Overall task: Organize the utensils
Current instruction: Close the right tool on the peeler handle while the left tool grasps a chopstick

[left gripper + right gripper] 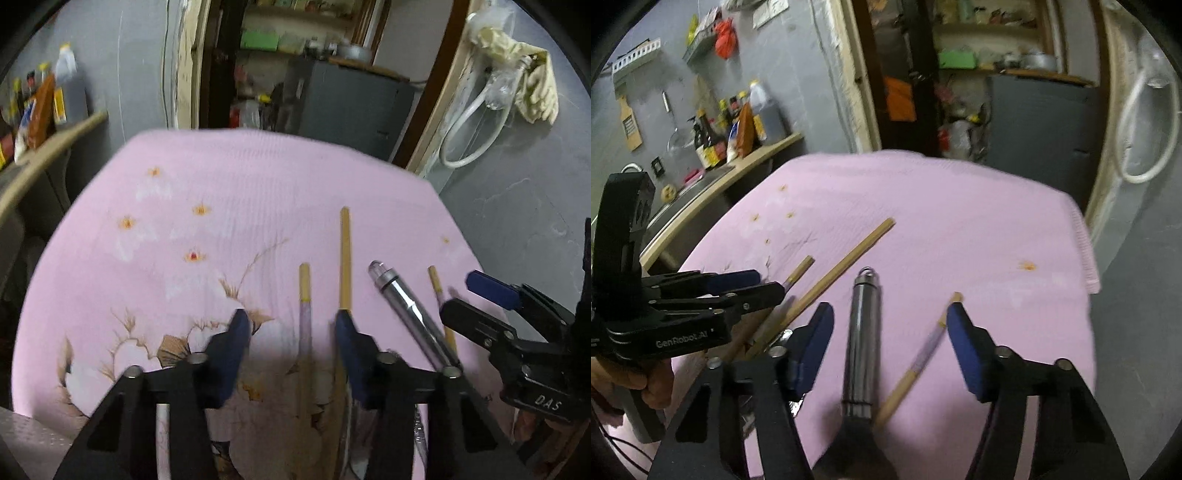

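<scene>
Several utensils lie on a pink flowered cloth [240, 192]. In the left wrist view my left gripper [291, 325] is open, low over the cloth, with one wooden chopstick [304, 295] between its fingers and a longer chopstick [345, 258] beside its right finger. A steel-handled utensil [402, 302] and another chopstick [436, 284] lie to the right. In the right wrist view my right gripper [890, 325] is open, straddling the steel handle [862, 332] and a chopstick [916, 365]. The left gripper [735, 284] shows at left, over two chopsticks [849, 258].
The cloth [960, 221] covers a small table; its far and right edges drop to a grey floor [1137, 295]. A counter with bottles [738, 125] stands at left. A doorway with shelves [979, 74] is behind. A white cable [465, 133] hangs at right.
</scene>
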